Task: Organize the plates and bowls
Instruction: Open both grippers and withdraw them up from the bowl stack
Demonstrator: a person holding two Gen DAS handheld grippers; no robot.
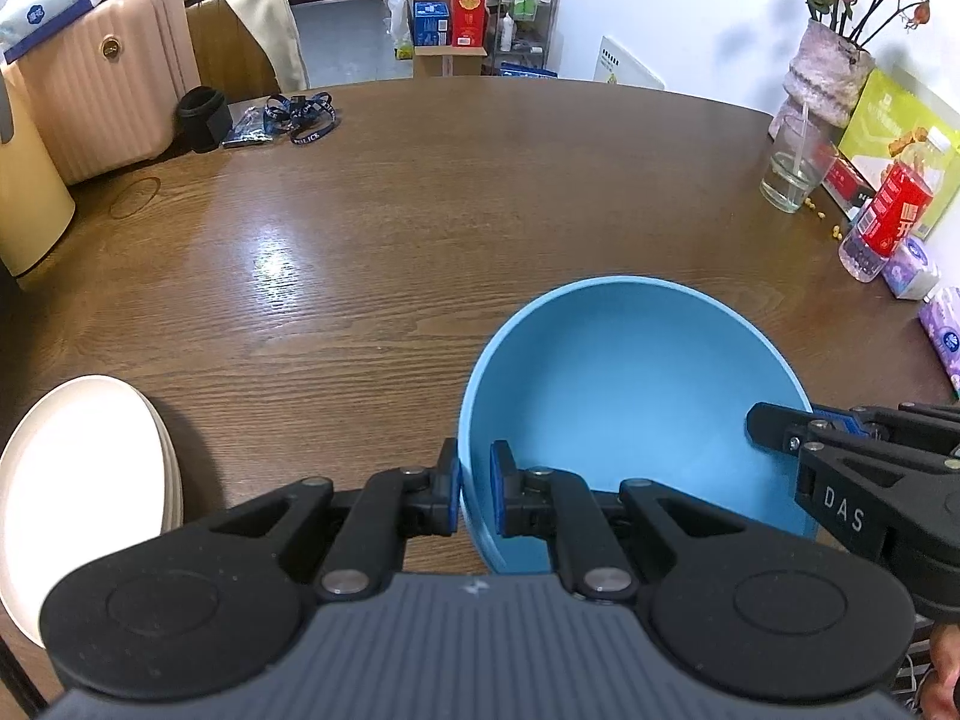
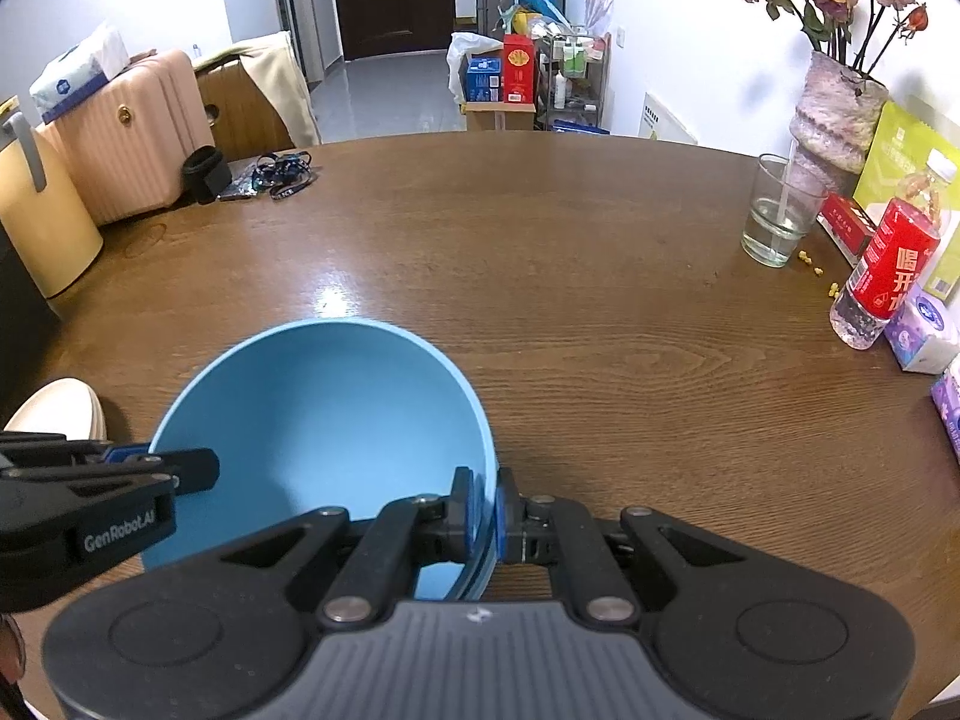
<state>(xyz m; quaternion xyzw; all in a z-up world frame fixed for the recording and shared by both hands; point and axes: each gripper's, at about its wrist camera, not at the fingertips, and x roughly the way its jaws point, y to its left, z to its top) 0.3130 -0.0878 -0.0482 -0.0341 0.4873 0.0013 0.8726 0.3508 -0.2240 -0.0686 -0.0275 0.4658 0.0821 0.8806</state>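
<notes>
A light blue bowl (image 1: 636,396) (image 2: 324,420) is gripped from both sides over the brown wooden table (image 1: 420,210). My left gripper (image 1: 475,495) is shut on the bowl's left rim, one pad outside and one inside. My right gripper (image 2: 485,510) is shut on the bowl's right rim in the same way; it also shows at the right of the left wrist view, right gripper (image 1: 780,429). In the right wrist view the left gripper (image 2: 180,468) reaches in from the left. A stack of cream plates (image 1: 78,480) (image 2: 57,408) lies on the table left of the bowl.
Along the table's right edge stand a glass of water (image 1: 792,171), a red-labelled bottle (image 1: 888,222), tissue packs (image 1: 912,270) and a vase of dried flowers (image 1: 831,72). At the far left lie lanyards (image 1: 300,114) and a black cup (image 1: 204,117). A pink suitcase (image 1: 108,72) stands beyond.
</notes>
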